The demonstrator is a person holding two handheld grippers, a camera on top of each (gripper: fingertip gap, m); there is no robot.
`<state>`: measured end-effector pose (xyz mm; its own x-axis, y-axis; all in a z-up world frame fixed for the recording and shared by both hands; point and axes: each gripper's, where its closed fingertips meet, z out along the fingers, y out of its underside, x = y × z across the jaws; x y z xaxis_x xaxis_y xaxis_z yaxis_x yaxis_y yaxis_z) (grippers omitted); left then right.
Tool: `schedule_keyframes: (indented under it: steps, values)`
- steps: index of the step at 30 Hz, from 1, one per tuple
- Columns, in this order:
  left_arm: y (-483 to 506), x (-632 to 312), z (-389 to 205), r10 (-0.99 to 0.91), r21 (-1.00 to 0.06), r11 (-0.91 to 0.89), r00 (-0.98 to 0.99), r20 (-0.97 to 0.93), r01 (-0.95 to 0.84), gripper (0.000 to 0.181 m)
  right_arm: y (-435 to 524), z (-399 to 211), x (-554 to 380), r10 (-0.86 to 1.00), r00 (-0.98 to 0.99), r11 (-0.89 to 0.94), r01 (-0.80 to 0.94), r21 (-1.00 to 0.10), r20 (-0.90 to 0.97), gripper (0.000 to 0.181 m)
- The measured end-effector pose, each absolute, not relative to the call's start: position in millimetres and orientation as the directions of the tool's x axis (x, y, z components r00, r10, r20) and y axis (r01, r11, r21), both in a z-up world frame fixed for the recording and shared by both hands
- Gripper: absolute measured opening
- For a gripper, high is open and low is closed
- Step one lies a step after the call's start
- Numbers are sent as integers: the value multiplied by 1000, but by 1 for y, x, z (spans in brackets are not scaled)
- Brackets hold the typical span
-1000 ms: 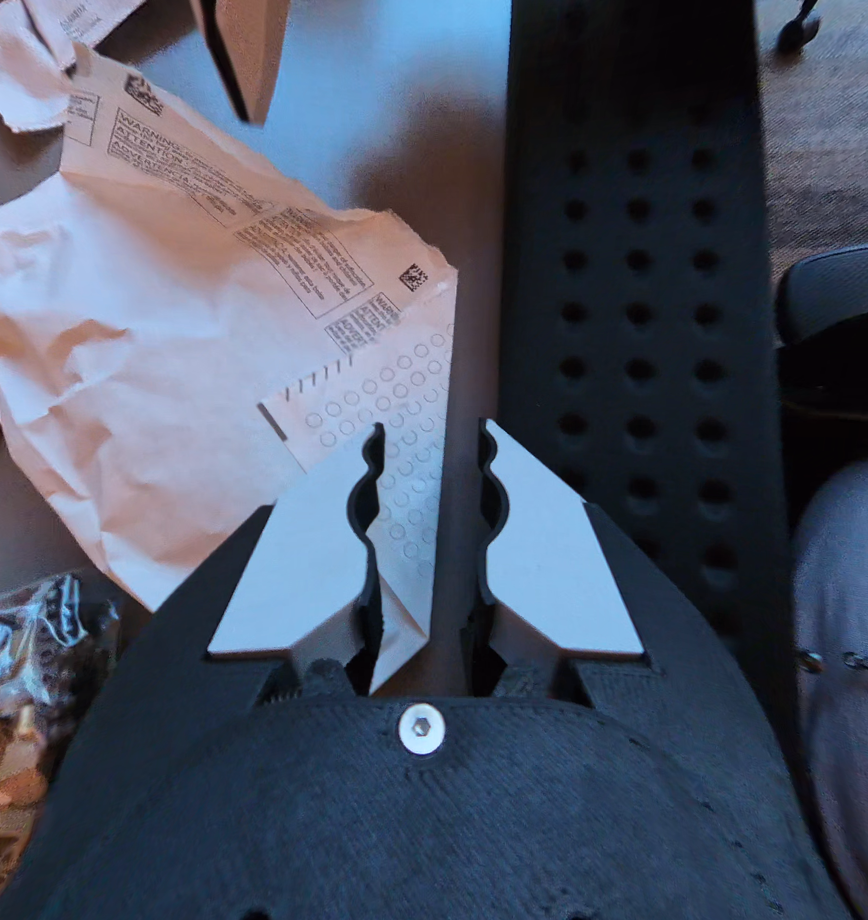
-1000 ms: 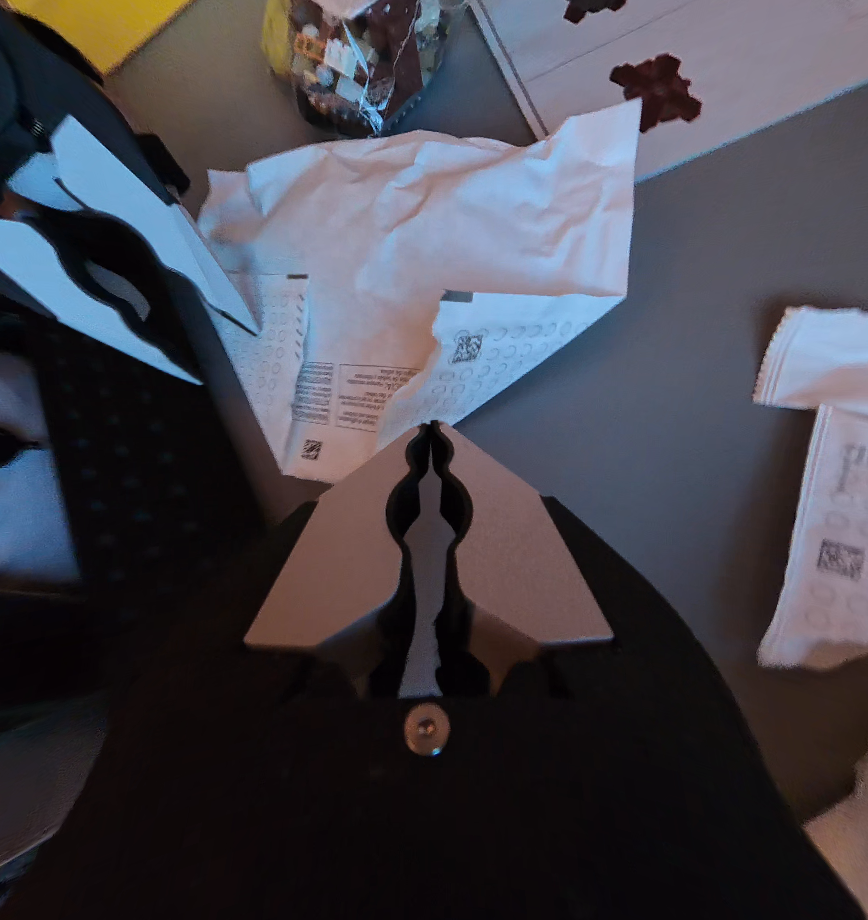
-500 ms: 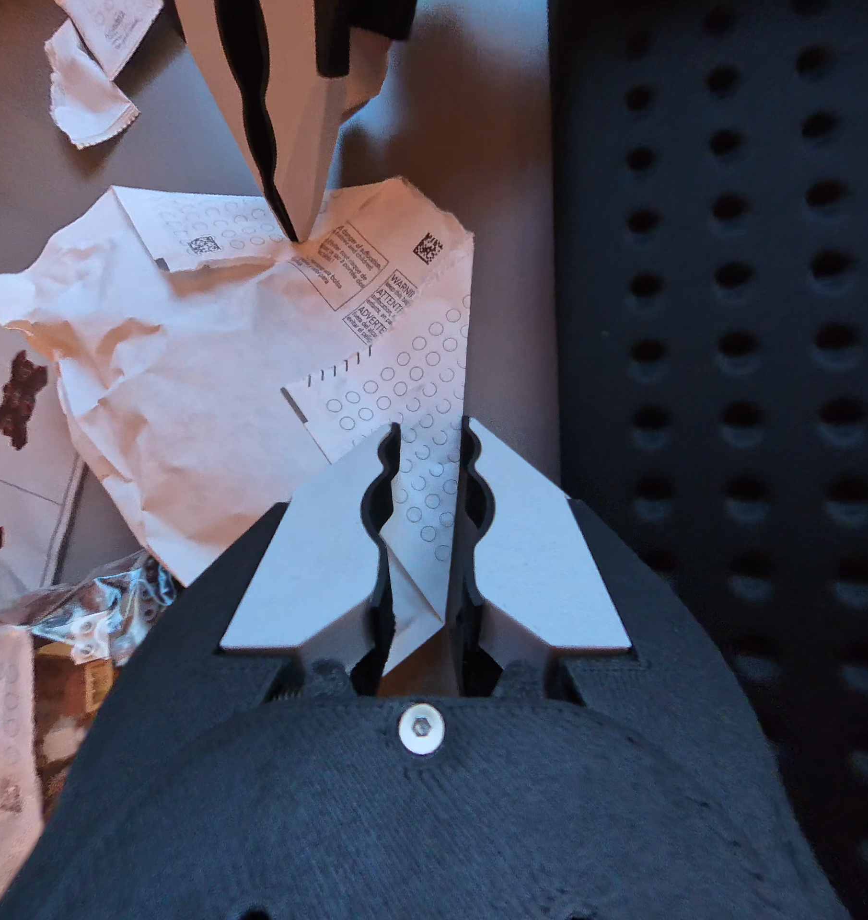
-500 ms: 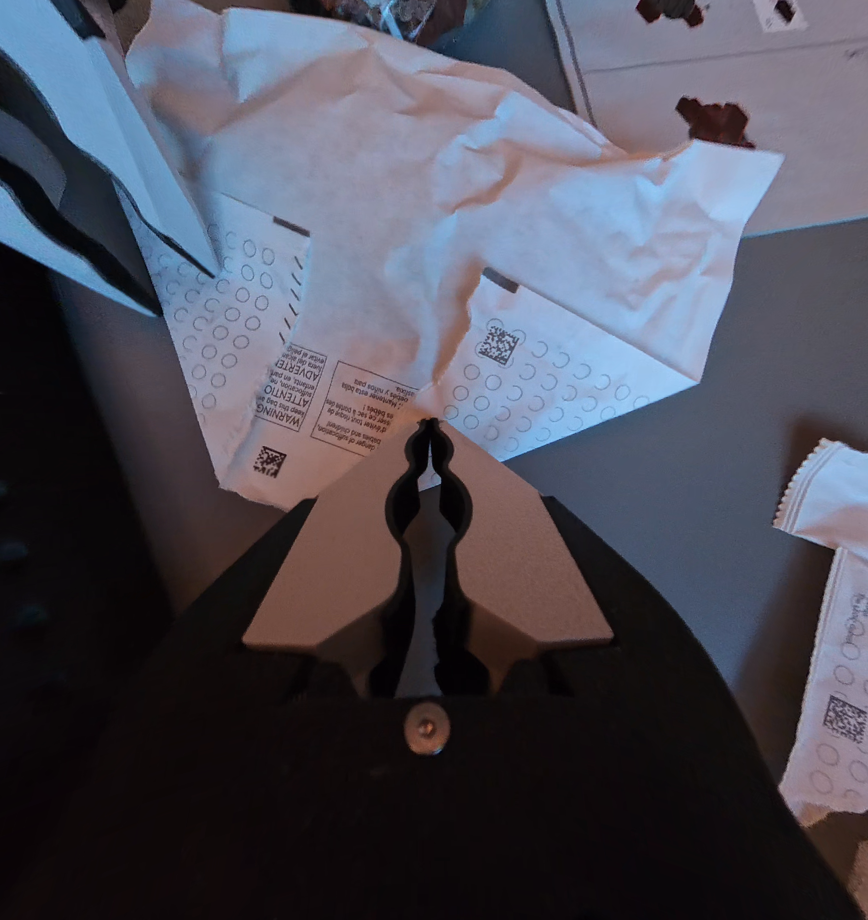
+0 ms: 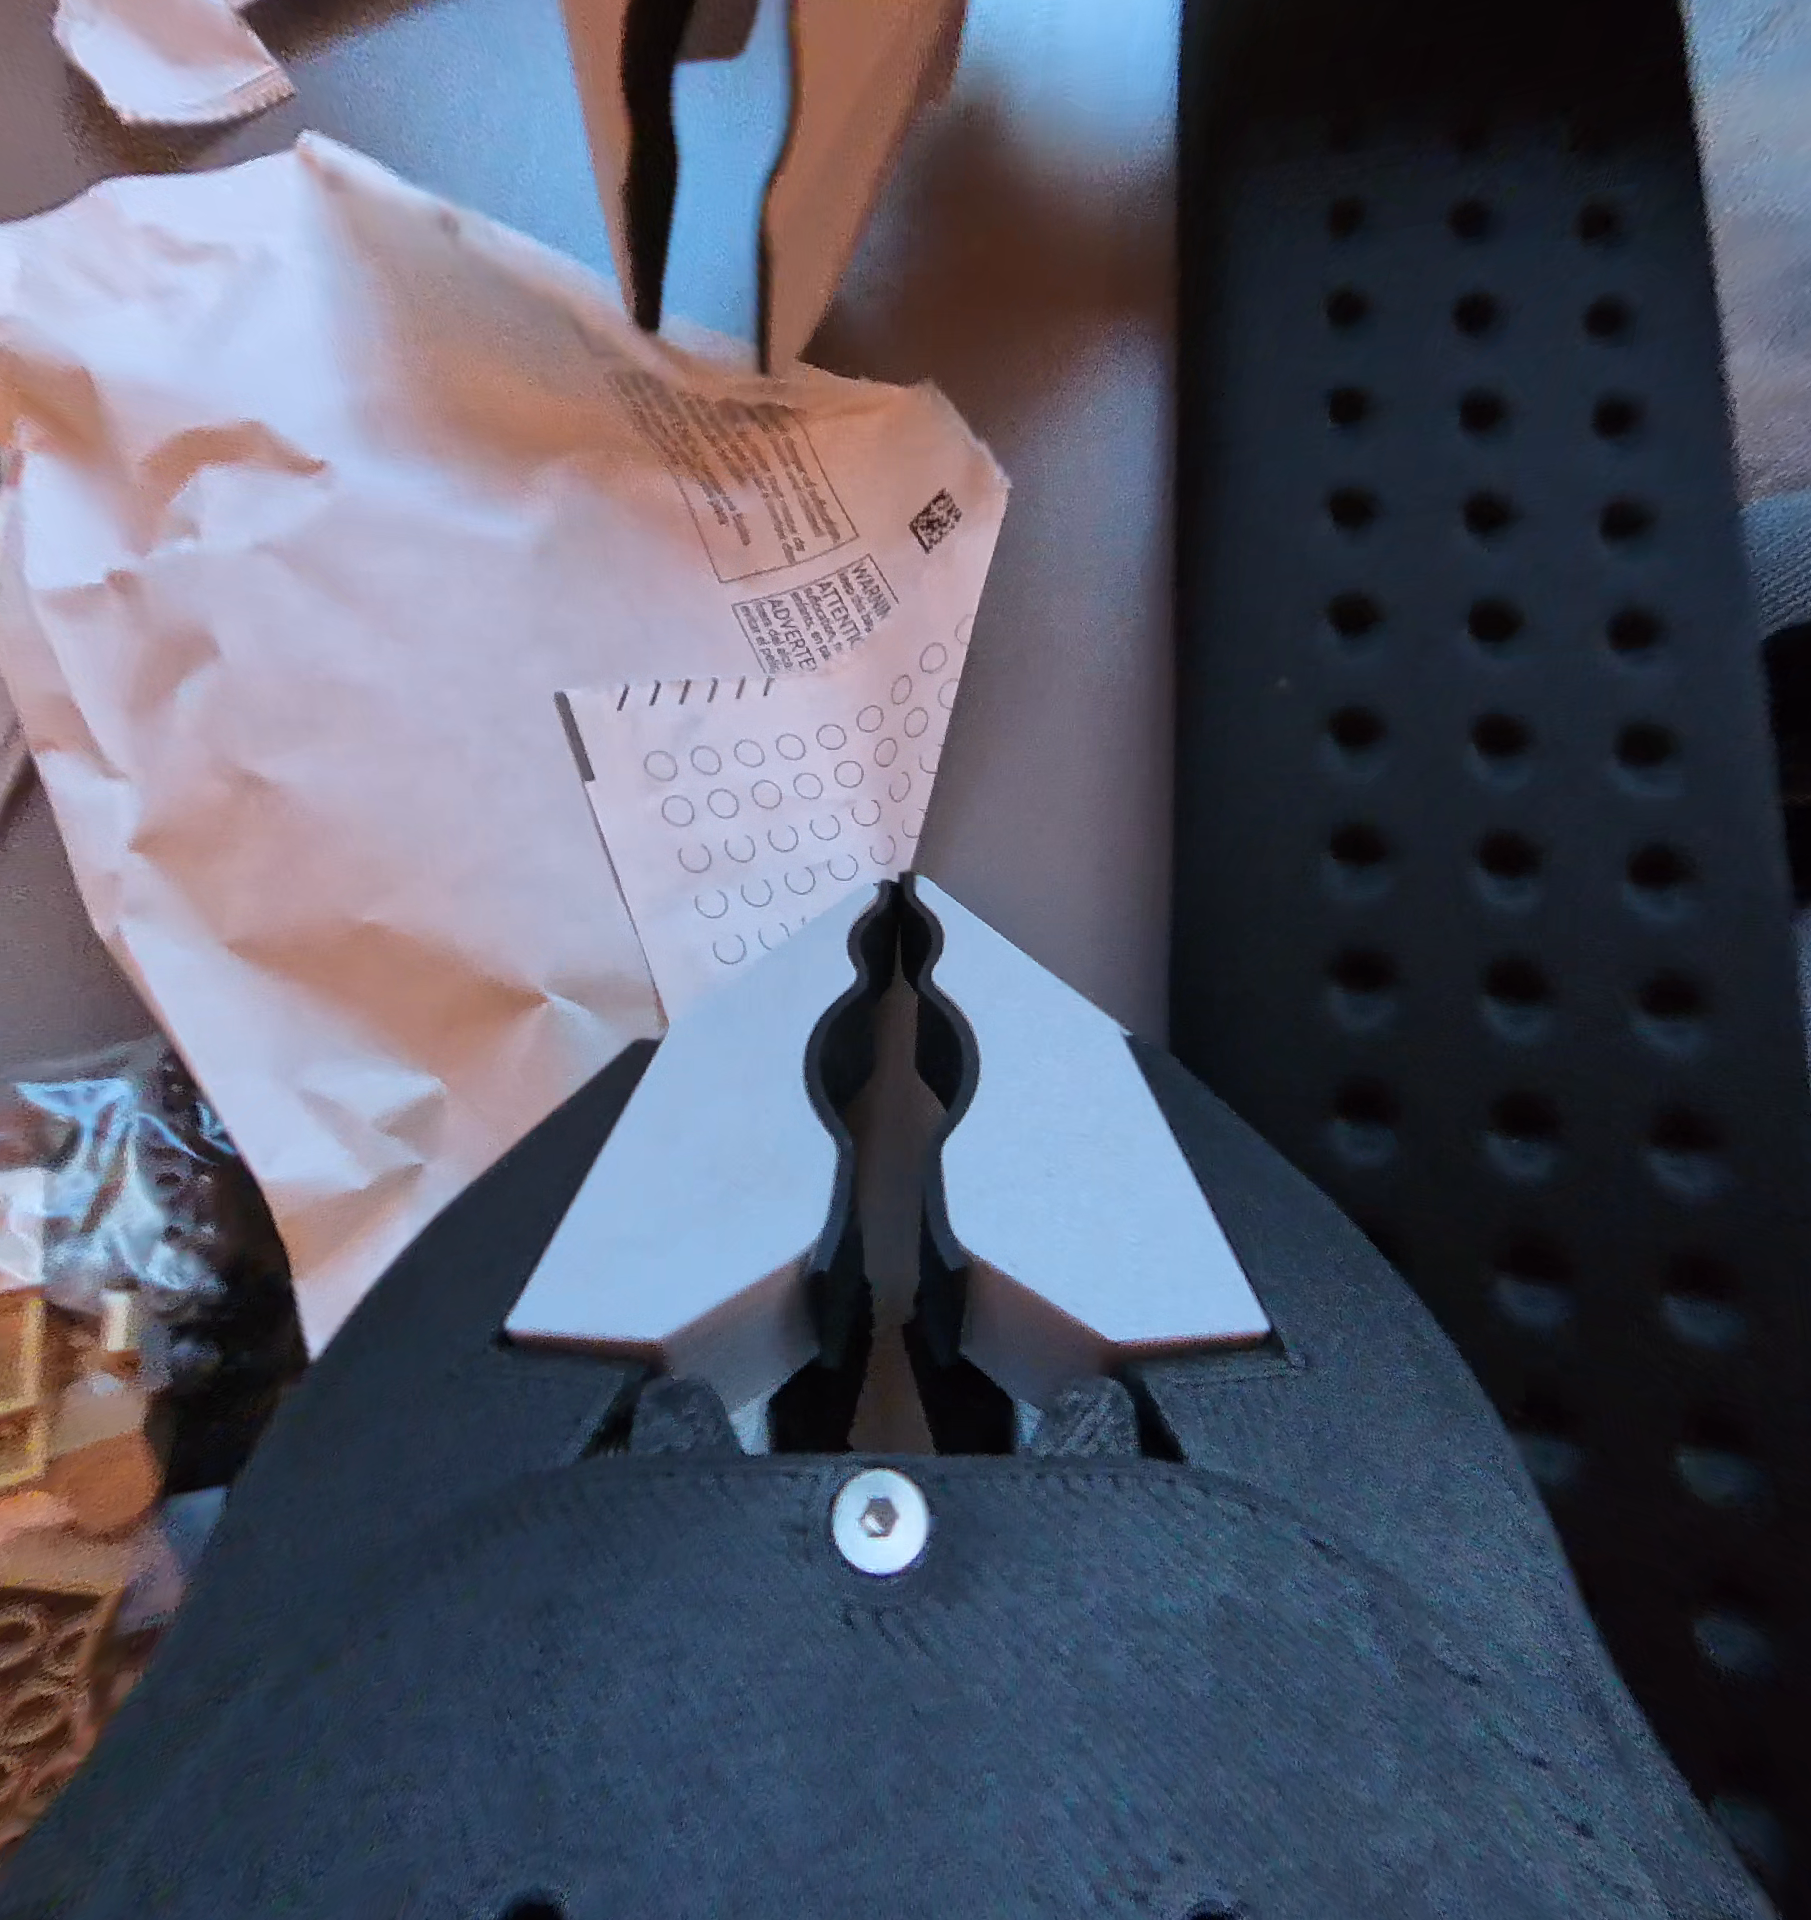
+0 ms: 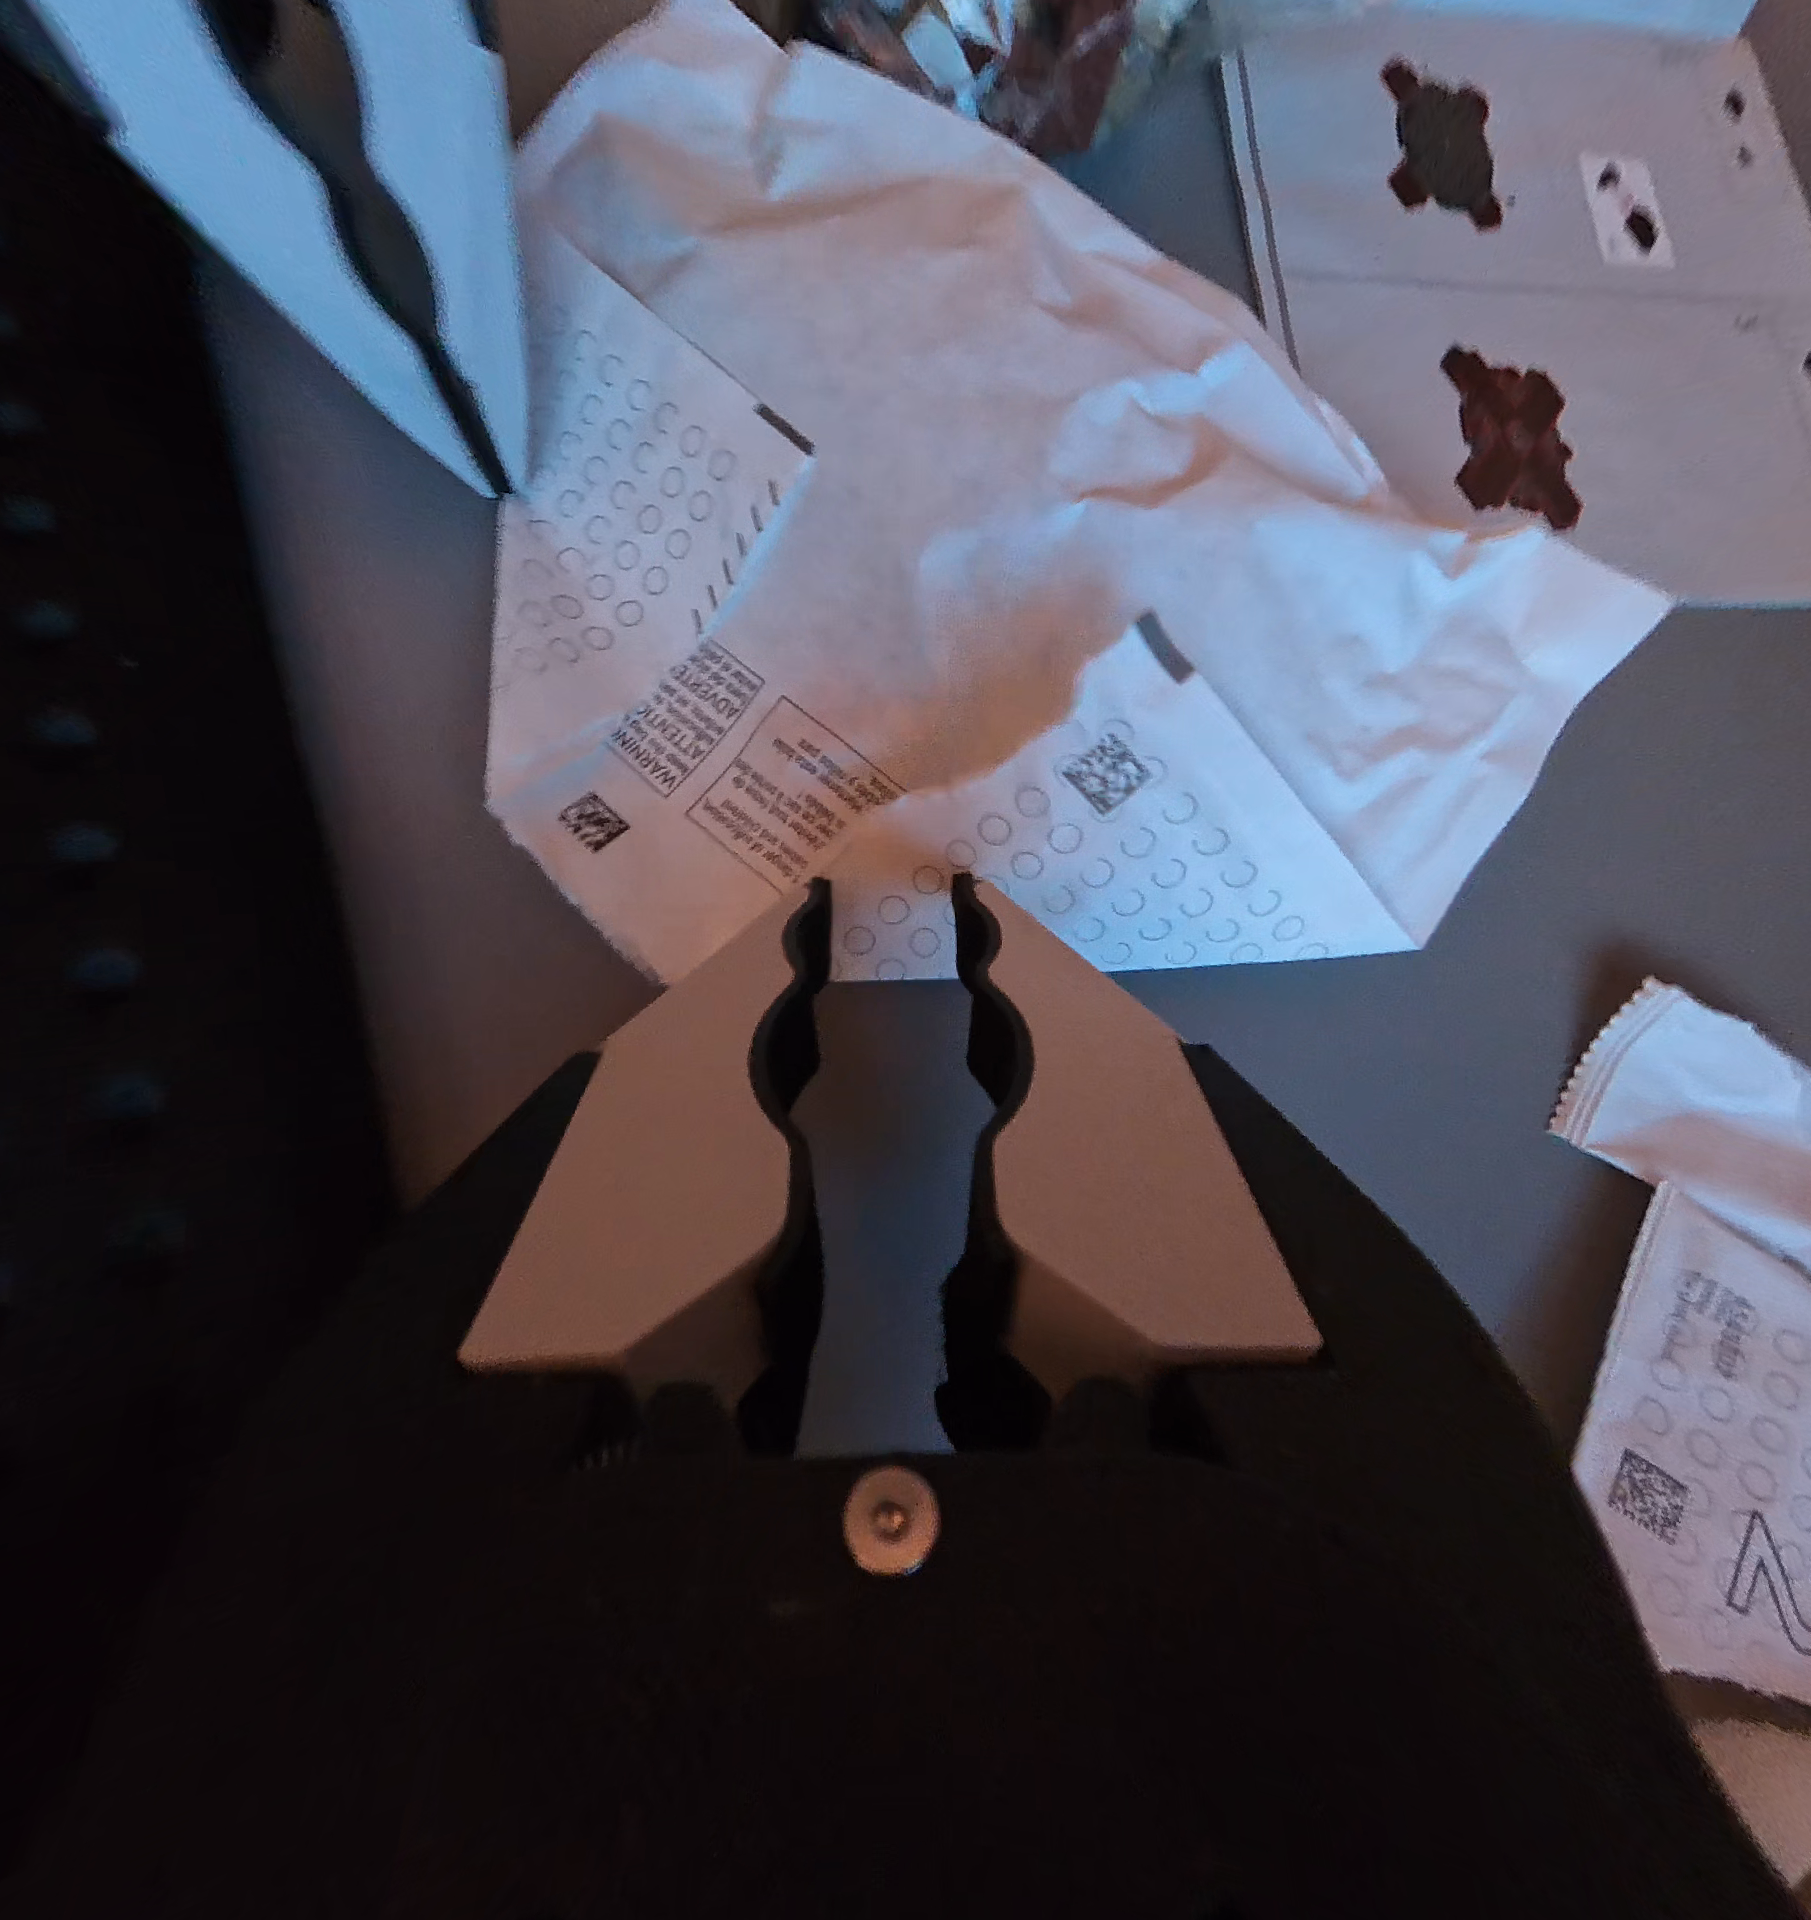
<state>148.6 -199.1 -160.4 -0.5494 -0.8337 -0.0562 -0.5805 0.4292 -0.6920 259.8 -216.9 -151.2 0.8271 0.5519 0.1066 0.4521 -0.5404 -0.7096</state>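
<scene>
A crumpled white paper bag point(image 5: 361, 623) with printed circles lies on the grey table. My left gripper point(image 5: 899, 883) is shut on the bag's near right corner, and a sliver of paper shows between its pads. The right wrist view shows the left gripper point(image 6: 465, 457) at the top left, with its tips on the bag point(image 6: 984, 416). My right gripper point(image 6: 890, 883) is open. Its fingertips straddle the bag's near edge without pressing on it, and bare table shows between the jaws. The left wrist view shows it point(image 5: 709, 332) at the bag's far edge.
A black perforated panel point(image 5: 1452, 727) runs along the right, and shows on the left in the right wrist view point(image 6: 70, 727). A clear bag of bricks point(image 5: 49, 1299) lies at the left. An instruction sheet point(image 6: 1555, 312) and another torn paper bag point(image 6: 1763, 1351) lie to the right. About 12 cm separates my left fingertips from my right.
My left gripper closed on the bag's corner that lay between its open jaws. My right gripper, shut on the bag's edge before, has opened and let it go.
</scene>
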Motion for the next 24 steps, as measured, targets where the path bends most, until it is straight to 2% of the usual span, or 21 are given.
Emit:
schedule_keyframes:
  steps: [4,8,11,14,17,18,21,23,24]
  values:
    - [-192,146,-154,-850,-739,327,-526,44,-589,0,-233,-141,250,620,780,-466,453,-760,85,37]
    - [-188,145,-145,-857,-766,283,-511,70,-578,0,-244,-154,247,645,748,-439,528,-727,153,53]
    - [-188,146,-135,-858,-793,226,-501,114,-565,0,-240,-154,238,640,722,-372,590,-717,262,56]
    - [-186,146,-124,-856,-820,175,-496,148,-546,0,-230,-148,237,602,683,-300,674,-675,414,51]
    - [-184,145,-108,-848,-848,103,-492,198,-519,0,-225,-141,234,574,622,-231,747,-624,532,31]
    - [-182,144,-106,-847,-851,95,-491,203,-517,0,-226,-142,232,585,598,-218,767,-604,548,30]
    - [-181,139,-117,-856,-828,180,-500,134,-531,0,-230,-149,232,609,576,-248,792,-558,546,31]
    - [-194,139,-123,-842,-820,264,-536,61,-507,2,-230,-150,232,610,601,-262,769,-584,517,31]
    - [-200,142,-127,-840,-808,313,-543,11,-500,17,-230,-150,232,609,620,-272,749,-604,495,31]
